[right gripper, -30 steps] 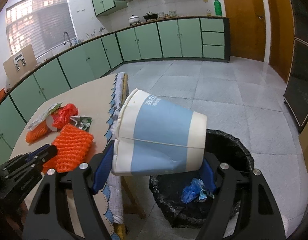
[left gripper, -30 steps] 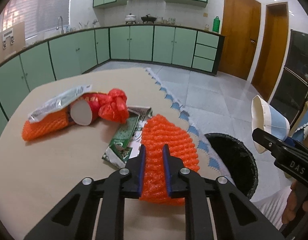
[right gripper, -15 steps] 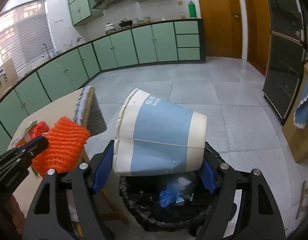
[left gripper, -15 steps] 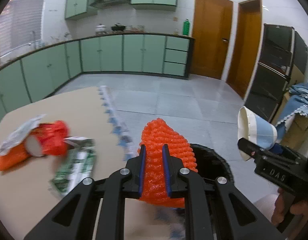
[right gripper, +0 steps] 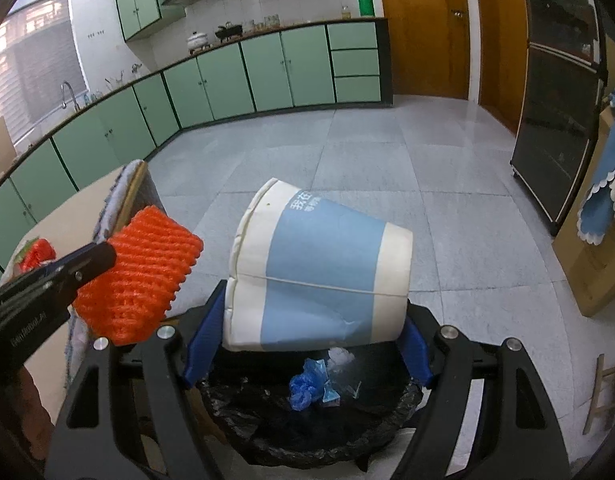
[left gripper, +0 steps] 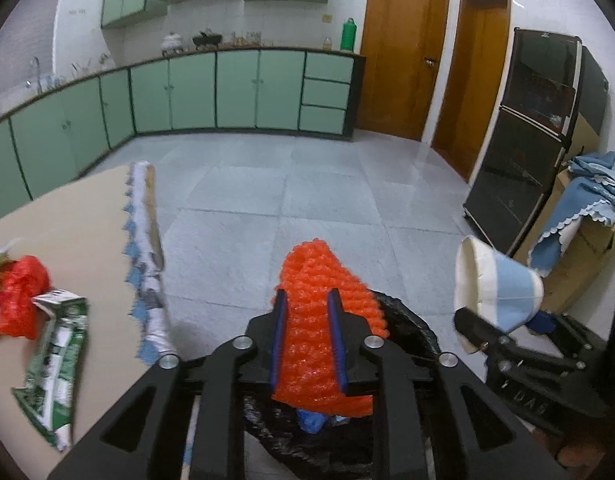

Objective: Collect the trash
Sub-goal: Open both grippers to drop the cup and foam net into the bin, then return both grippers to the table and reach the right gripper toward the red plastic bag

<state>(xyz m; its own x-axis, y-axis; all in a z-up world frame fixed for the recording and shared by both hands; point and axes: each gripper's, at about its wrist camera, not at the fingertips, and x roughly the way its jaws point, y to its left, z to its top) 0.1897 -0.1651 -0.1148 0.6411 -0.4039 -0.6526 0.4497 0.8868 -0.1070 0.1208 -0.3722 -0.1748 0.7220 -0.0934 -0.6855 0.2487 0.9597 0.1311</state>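
A: is the bin under both loads?

B: yep, trash bin (right gripper: 307,436) sits right below. left gripper (left gripper: 306,320) jaws easing apart round the orange foam net (left gripper: 323,320), right gripper (right gripper: 307,332) clamped on paper cup (right gripper: 319,268)

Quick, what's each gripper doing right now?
Left gripper: jaws opening, orange foam net between them.
Right gripper: holding the paper cup.
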